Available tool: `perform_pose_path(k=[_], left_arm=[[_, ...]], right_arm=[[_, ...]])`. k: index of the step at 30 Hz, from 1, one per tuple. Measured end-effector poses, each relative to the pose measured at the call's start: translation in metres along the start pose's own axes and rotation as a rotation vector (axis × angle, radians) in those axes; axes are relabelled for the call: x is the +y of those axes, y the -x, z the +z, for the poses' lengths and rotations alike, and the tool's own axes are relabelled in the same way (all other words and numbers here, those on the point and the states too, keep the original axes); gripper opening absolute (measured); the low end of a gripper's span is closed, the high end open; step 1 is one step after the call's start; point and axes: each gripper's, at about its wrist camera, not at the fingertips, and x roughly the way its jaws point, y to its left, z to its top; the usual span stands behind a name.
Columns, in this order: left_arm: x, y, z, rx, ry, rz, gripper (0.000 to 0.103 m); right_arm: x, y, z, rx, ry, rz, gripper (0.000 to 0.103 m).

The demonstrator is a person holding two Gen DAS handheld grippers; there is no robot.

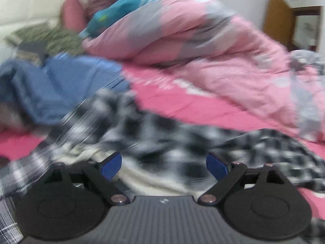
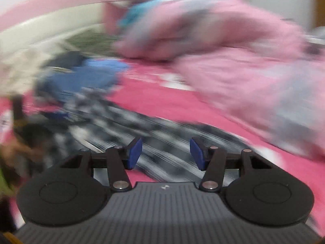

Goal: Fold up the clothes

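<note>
Clothes are far from folded, by the look of it: a black-and-white checked garment [image 1: 154,134] lies rumpled on the near part of the pink bed [image 1: 172,103], a pale lining or second cloth showing at its near edge, and both views are too blurred to tell whether any fold has been made in it. A blue garment [image 1: 61,85] lies loose at the far left, with a greenish patterned cloth [image 1: 59,38] beyond it, neither visibly folded. A heaped pink quilt [image 1: 213,46] fills the far right. The left hand-held gripper [image 1: 163,165] hovers over the checked garment with its jaws wide apart and nothing pinched. The right hand-held gripper [image 2: 165,153] has its jaws partly apart, empty, above the same cloth. Most of the folding seems to remain.
</note>
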Motion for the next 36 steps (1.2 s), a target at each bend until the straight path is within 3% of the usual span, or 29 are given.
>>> perform_pose_path(k=[1,3,6,8,13,16,19,21,22,24,28,30,36], left_arm=[[0.009,-0.008,-0.002,0.024,0.026,0.018,0.091],[0.030,-0.015,-0.006,0.065,0.130,-0.019,0.090],[0.045,-0.011,-0.004,0.044,0.200,-0.076,0.090],[0.051,-0.008,-0.007,0.036,0.216,-0.099,0.090],[0.061,-0.001,-0.008,0.008,0.272,-0.107,0.085],[0.066,0.004,-0.006,-0.013,0.291,-0.077,0.084],[0.064,0.007,-0.005,-0.030,0.282,-0.048,0.084],[0.065,0.007,-0.004,-0.039,0.279,-0.032,0.084],[0.066,0.008,-0.004,-0.042,0.282,-0.029,0.084],[0.067,0.007,-0.003,-0.040,0.281,-0.020,0.084],[0.062,0.002,-0.002,-0.020,0.244,0.009,0.084],[0.058,0.000,-0.002,-0.015,0.221,0.021,0.084],[0.057,-0.002,-0.005,-0.012,0.204,0.023,0.084]], right_arm=[[0.012,-0.029,0.014,0.005,0.020,0.053,0.052],[0.037,-0.087,0.041,0.016,0.060,0.157,0.052],[0.061,-0.177,0.072,0.047,0.119,0.234,0.052],[0.073,-0.232,0.086,0.084,0.118,0.237,0.052],[0.088,-0.319,0.096,0.164,0.078,0.210,0.051],[0.094,-0.340,0.092,0.234,0.046,0.284,0.049],[0.104,-0.346,0.084,0.300,0.040,0.321,0.024],[0.116,-0.340,0.080,0.286,0.104,0.287,0.008],[0.123,-0.334,0.080,0.258,0.143,0.258,0.005],[0.137,-0.319,0.082,0.198,0.221,0.200,0.005],[0.151,-0.289,0.097,-0.016,0.338,0.063,0.004],[0.150,-0.294,0.100,-0.040,0.344,0.028,0.004],[0.148,-0.353,0.081,0.029,0.378,-0.047,0.005]])
